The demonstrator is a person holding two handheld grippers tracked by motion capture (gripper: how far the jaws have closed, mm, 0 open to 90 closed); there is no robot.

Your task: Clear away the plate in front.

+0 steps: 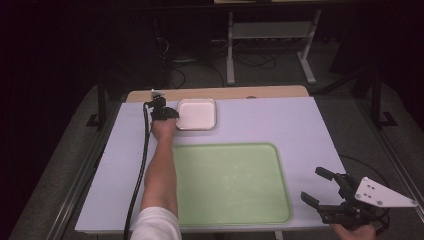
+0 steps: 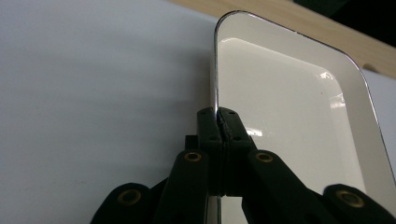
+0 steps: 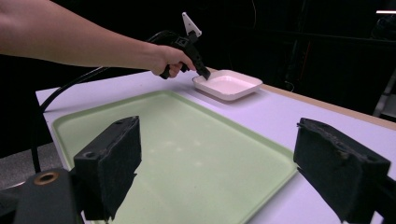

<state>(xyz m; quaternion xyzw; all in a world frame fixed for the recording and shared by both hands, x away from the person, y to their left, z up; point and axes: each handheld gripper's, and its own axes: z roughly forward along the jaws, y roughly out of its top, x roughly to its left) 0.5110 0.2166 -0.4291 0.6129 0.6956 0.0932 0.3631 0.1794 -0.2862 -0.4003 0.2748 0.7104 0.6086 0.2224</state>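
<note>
A small white dish (image 1: 197, 114) with a thin dark rim sits at the back of the table, just behind a large pale green tray (image 1: 231, 183). My left gripper (image 1: 176, 114) is shut on the dish's left rim. In the left gripper view the two black jaws pinch that rim (image 2: 215, 93) between their pads (image 2: 208, 125). The dish (image 2: 289, 116) is empty. In the right gripper view the left gripper (image 3: 203, 73) meets the dish (image 3: 229, 86) at its near corner. My right gripper (image 1: 316, 186) stands open at the table's front right, with nothing between its pads (image 3: 112, 168).
A lilac sheet (image 1: 280, 125) covers the table, with a wooden strip (image 1: 260, 92) along the far edge. The green tray (image 3: 187, 154) is empty. The left gripper's cable (image 1: 142, 165) runs along the forearm to the front edge. Dark floor and a metal frame (image 1: 270, 45) lie beyond.
</note>
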